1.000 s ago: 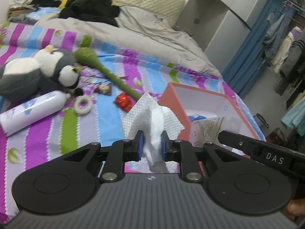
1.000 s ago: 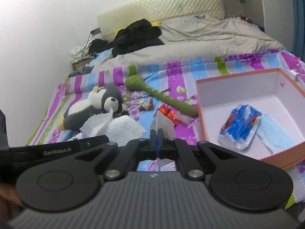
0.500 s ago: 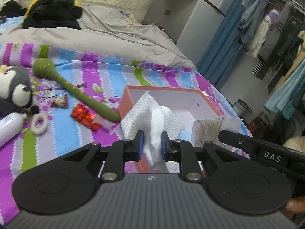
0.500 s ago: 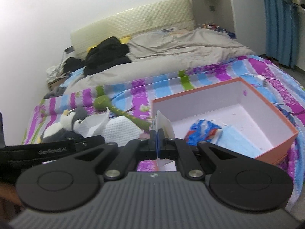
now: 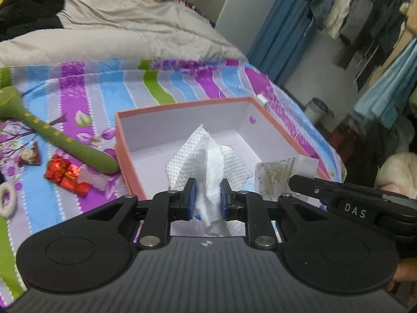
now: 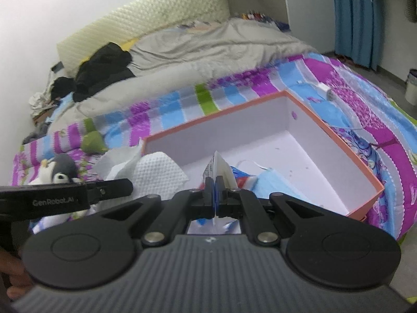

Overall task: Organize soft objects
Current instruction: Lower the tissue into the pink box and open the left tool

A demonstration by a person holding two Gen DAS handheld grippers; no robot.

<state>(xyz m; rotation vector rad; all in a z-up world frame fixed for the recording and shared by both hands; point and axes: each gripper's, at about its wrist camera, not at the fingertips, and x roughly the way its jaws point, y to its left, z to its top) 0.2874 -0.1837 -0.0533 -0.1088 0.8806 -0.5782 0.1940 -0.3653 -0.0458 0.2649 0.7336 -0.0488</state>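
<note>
Striped bed sheet [image 5: 78, 96] carries an orange box [image 5: 122, 156] near its right edge. Left gripper [image 5: 207, 199] pinches a limp white tissue [image 5: 206, 156] over the box; light, soft, crushes easily, so grip its bunched middle. Right gripper [image 6: 215, 195] clamps a thin packet [image 6: 217, 168].

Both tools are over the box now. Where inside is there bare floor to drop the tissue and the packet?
The box floor is bare along the far wall and toward the far right corner. The near part is crowded: a blue mask and a blue-red wrapper lie there. Left of the box, the green toy and red wrapper take up the sheet.
</note>
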